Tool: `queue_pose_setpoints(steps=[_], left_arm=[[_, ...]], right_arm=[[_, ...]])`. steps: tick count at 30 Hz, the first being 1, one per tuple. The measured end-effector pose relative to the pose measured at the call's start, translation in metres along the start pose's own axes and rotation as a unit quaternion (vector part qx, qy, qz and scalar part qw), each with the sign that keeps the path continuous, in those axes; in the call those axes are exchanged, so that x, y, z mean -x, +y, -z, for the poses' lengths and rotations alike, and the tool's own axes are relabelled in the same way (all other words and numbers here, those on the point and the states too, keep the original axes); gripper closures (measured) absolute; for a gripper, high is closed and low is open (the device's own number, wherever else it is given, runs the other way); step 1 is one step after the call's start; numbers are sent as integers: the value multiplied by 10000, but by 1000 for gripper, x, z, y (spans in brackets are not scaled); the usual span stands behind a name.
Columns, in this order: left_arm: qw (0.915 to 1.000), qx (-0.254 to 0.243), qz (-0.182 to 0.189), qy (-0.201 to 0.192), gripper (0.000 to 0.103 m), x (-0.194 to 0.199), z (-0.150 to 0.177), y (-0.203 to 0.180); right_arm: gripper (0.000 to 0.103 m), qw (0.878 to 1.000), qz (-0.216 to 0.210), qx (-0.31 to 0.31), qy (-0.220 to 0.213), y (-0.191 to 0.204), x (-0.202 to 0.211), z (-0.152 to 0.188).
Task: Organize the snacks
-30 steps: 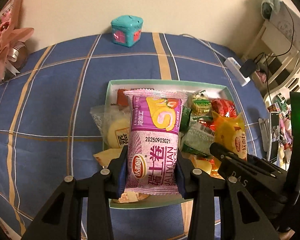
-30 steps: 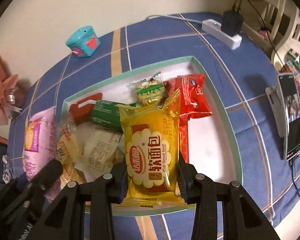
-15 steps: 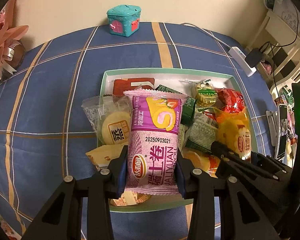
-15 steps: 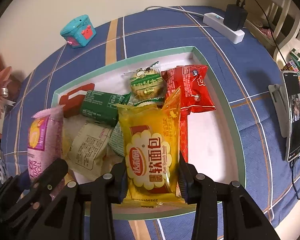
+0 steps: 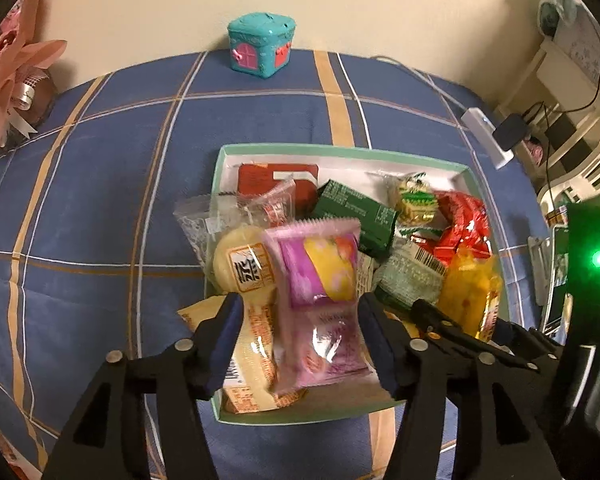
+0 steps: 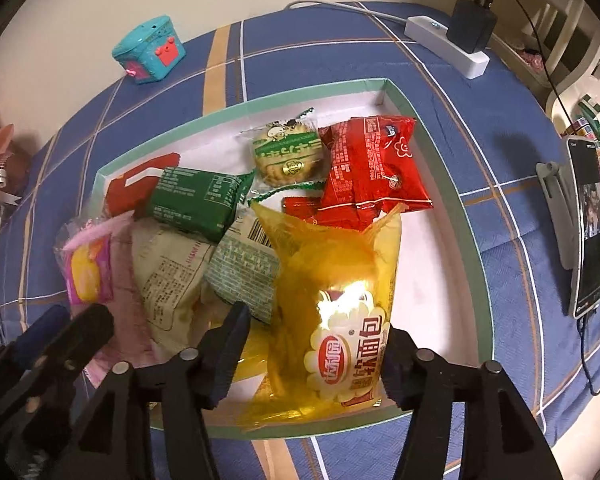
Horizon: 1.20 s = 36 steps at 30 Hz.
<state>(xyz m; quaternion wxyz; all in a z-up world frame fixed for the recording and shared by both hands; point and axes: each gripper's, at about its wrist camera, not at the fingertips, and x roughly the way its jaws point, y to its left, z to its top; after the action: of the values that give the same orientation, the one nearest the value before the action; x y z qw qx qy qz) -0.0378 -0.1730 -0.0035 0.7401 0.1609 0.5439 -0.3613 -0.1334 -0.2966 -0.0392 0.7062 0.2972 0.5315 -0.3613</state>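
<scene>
Pointing steeply down, both grippers' jaws are opening over the tray (image 5: 220,160).

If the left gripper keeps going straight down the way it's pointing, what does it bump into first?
Most likely the pink snack pack between the opening jaws of the left gripper, no longer pinched. Under it lie other snacks in the green-rimmed box. Depth is hard to judge here.

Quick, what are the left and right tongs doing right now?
Left tongs: opening, pads off the pink snack pack between them.
Right tongs: opening, yellow bread pack loose between them.
</scene>
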Motion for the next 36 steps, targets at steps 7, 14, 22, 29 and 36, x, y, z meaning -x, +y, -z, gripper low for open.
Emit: queue_pose_setpoints(steps=[7, 14, 22, 29, 36], left_arm=[[9983, 276, -434, -291, 21, 27, 4, 25], [9870, 192, -1549, -374, 4, 35, 24, 50], [9860, 162, -1645, -199, 4, 32, 54, 64], [9863, 310, -1604, -214, 4, 42, 73, 75], [9874, 291, -1542, -180, 4, 46, 87, 80]], right_arm=[[11, 9997, -29, 106, -210, 7, 16, 8], [0, 9989, 34, 275, -367, 19, 31, 30], [0, 9976, 22, 452, -523, 28, 50, 58], [0, 9966, 11, 612, -561, 35, 59, 82], [0, 9953, -14, 699, -674, 40, 67, 97]])
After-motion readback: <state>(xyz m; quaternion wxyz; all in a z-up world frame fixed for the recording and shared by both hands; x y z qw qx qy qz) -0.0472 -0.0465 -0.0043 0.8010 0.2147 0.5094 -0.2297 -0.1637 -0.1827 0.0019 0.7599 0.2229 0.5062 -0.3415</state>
